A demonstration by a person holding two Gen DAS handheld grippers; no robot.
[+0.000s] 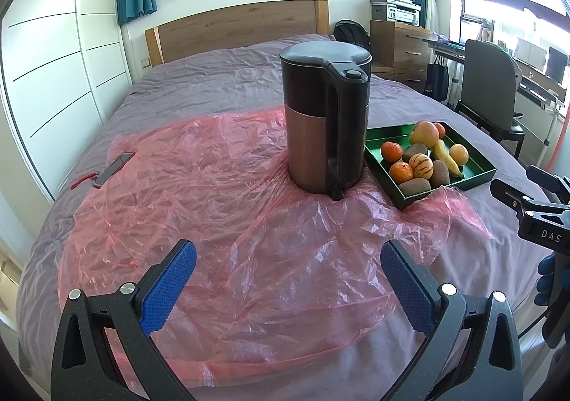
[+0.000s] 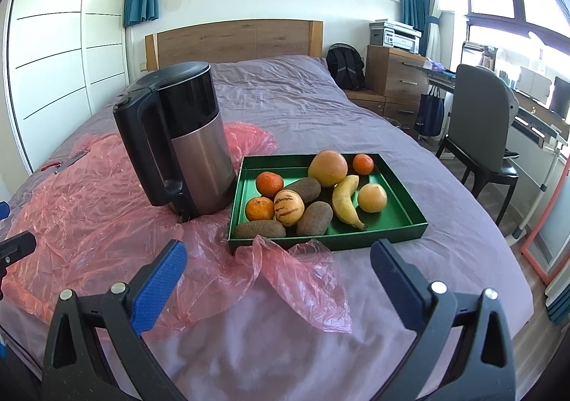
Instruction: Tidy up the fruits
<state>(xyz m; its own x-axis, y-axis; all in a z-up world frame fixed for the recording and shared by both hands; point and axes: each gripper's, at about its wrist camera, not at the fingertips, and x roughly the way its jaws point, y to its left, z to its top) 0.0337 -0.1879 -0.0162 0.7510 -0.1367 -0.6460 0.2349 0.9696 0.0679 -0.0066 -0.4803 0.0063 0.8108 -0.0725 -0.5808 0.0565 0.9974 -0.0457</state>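
A green tray (image 2: 409, 222) (image 1: 477, 174) sits on the bed and holds several fruits: a banana (image 2: 343, 199), a large yellow-pink fruit (image 2: 327, 167), tangerines (image 2: 269, 183), brown kiwis (image 2: 313, 219), a striped melon-like fruit (image 2: 288, 207) and a pale orange fruit (image 2: 372, 198). My right gripper (image 2: 279, 276) is open and empty, just in front of the tray's near edge. My left gripper (image 1: 288, 276) is open and empty over a pink plastic sheet (image 1: 213, 187), short of a kettle (image 1: 326, 119).
The black and steel kettle (image 2: 181, 140) stands left of the tray on the pink plastic sheet (image 2: 89, 215). A phone (image 1: 114, 164) lies at the bed's left edge. A chair (image 2: 481, 130), desk and drawers stand to the right of the bed.
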